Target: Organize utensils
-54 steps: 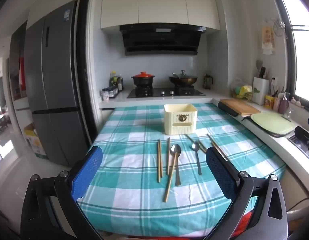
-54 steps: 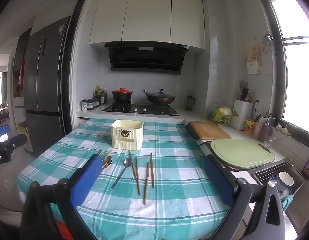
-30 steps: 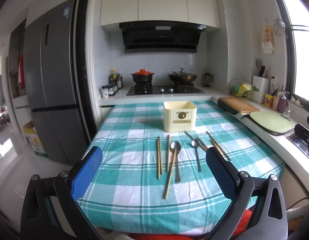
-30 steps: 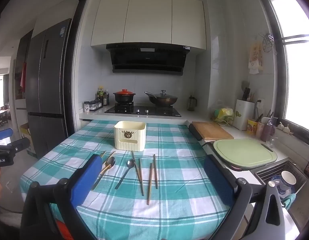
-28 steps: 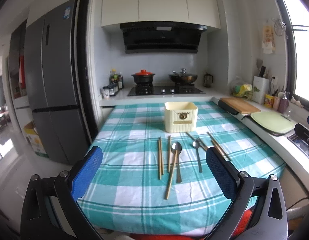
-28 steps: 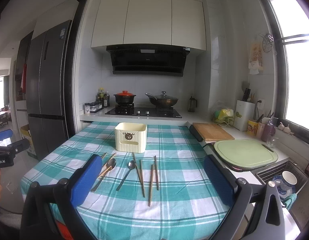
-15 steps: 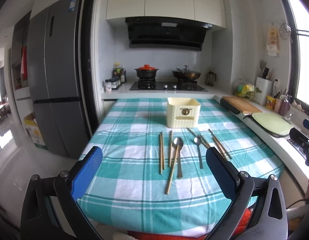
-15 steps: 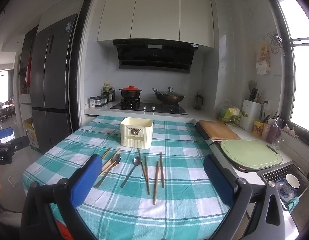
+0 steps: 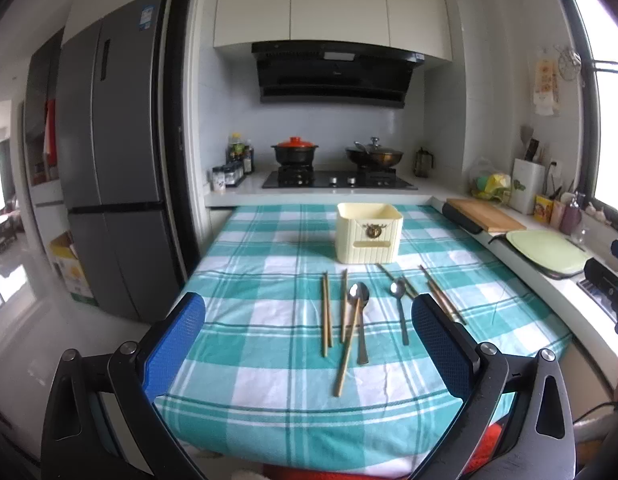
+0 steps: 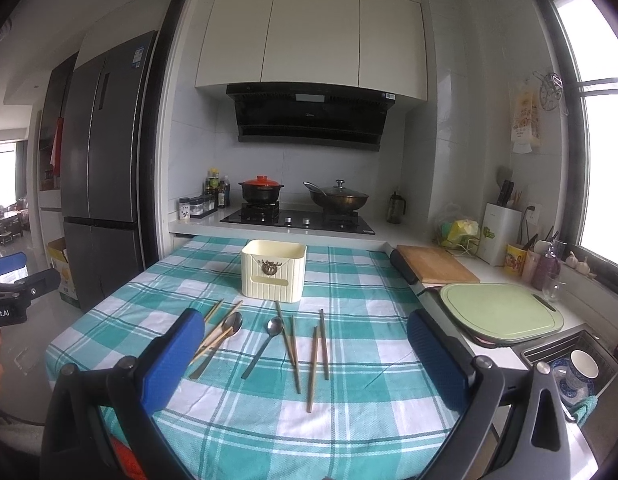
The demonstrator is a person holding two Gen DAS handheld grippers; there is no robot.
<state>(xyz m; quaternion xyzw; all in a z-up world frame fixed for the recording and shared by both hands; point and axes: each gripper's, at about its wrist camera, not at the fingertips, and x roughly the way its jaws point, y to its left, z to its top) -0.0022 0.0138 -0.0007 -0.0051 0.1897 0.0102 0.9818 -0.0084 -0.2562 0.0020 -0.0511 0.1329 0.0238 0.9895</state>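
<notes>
While both tongs, left [image 9: 309,336] and right [image 10: 301,354], hang spread and empty, chopsticks [image 9: 325,314] and spoons [image 9: 360,320] lie loose on the worktop [image 9: 269,264] before the cream holder [image 9: 369,232]. Thin, stiff, light and probably slippery, each is best pinched mid-shaft.

- The left gripper [image 9: 309,322] is held level, its jaws spread wide with nothing between the blue pads [image 9: 175,340].
- The right gripper [image 10: 301,354] is likewise wide apart and empty, blue pads [image 10: 169,360] facing inward.
</notes>
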